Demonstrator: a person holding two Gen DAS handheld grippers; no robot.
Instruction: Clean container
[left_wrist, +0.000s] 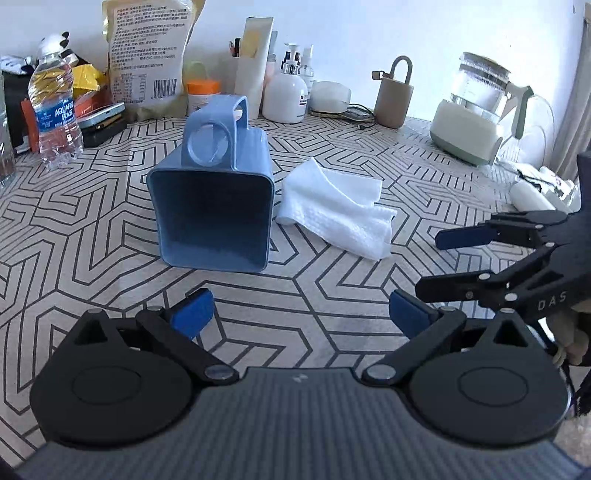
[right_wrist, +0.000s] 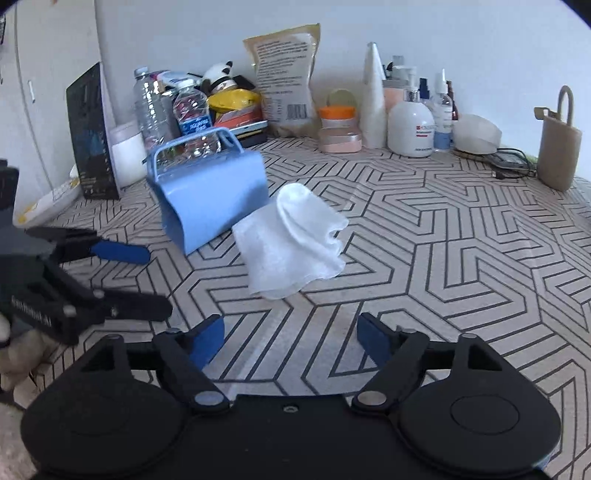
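A blue plastic container (left_wrist: 212, 206) with a handle lies on its side on the patterned table, its open mouth facing my left gripper; it also shows in the right wrist view (right_wrist: 210, 199). A crumpled white cloth (left_wrist: 338, 206) lies just right of it, and in the right wrist view (right_wrist: 291, 240). My left gripper (left_wrist: 301, 314) is open and empty, a short way in front of the container. My right gripper (right_wrist: 291, 338) is open and empty, in front of the cloth. Each gripper shows in the other's view, the right (left_wrist: 439, 262) and the left (right_wrist: 155, 280).
Along the back wall stand water bottles (left_wrist: 55, 107), a printed bag (left_wrist: 147, 55), lotion bottles (left_wrist: 286, 92), a beige holder (left_wrist: 393, 96) and a glass kettle (left_wrist: 476, 110). A dark box (right_wrist: 90, 136) leans at the left.
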